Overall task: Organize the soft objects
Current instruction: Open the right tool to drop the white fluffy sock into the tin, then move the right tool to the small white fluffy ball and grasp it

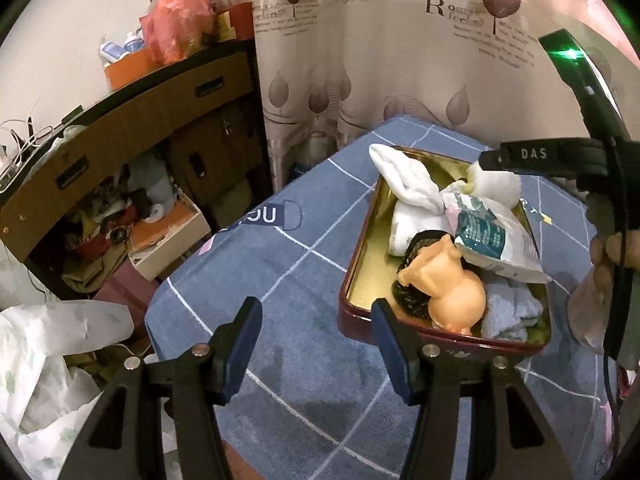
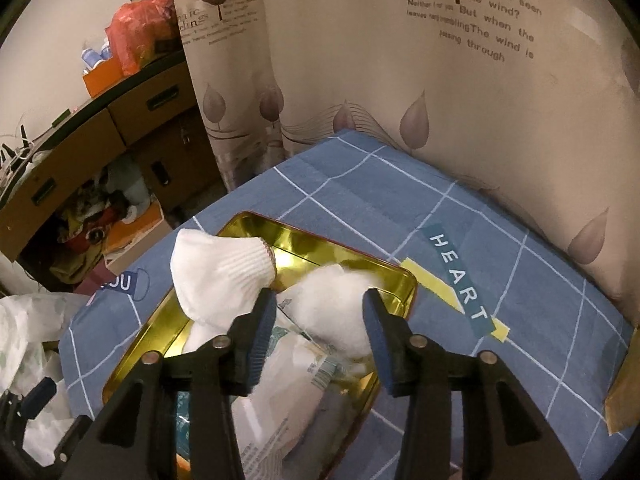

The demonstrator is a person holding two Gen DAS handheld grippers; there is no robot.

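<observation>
A gold-lined tin tray (image 1: 362, 276) with a dark red outer wall sits on a blue grid-patterned cloth (image 1: 288, 280) covering the table. The tray holds the soft objects, all piled toward 1 end:

- 1 white sock (image 1: 404, 188), lying against the far rim.
- 1 white fluffy ball (image 2: 332, 308), at the far corner of the tray.
- 1 crinkled white and teal packet (image 1: 488, 236), lying over the middle of the pile.
- 1 orange rubber toy (image 1: 448, 284), resting on a dark textured item (image 1: 412, 300).
- 1 light blue towel (image 1: 508, 312), at the near corner.

The left gripper (image 1: 316, 344) hovers over the bare cloth beside the tray's near wall. Its 2 fingers stand apart with nothing between them.

The right gripper (image 2: 320, 340) is above the far end of the tray. Its 2 fingers are parted around the fluffy ball. The ball sits between them, but the pads do not visibly press on it. In the left wrist view, a person's hand (image 1: 612, 252) holds this gripper's handle.

1 leaf-print curtain (image 2: 400, 80) hangs behind the table. 1 wooden desk (image 1: 132, 120) with 3 visible drawer handles stands to the left.
</observation>
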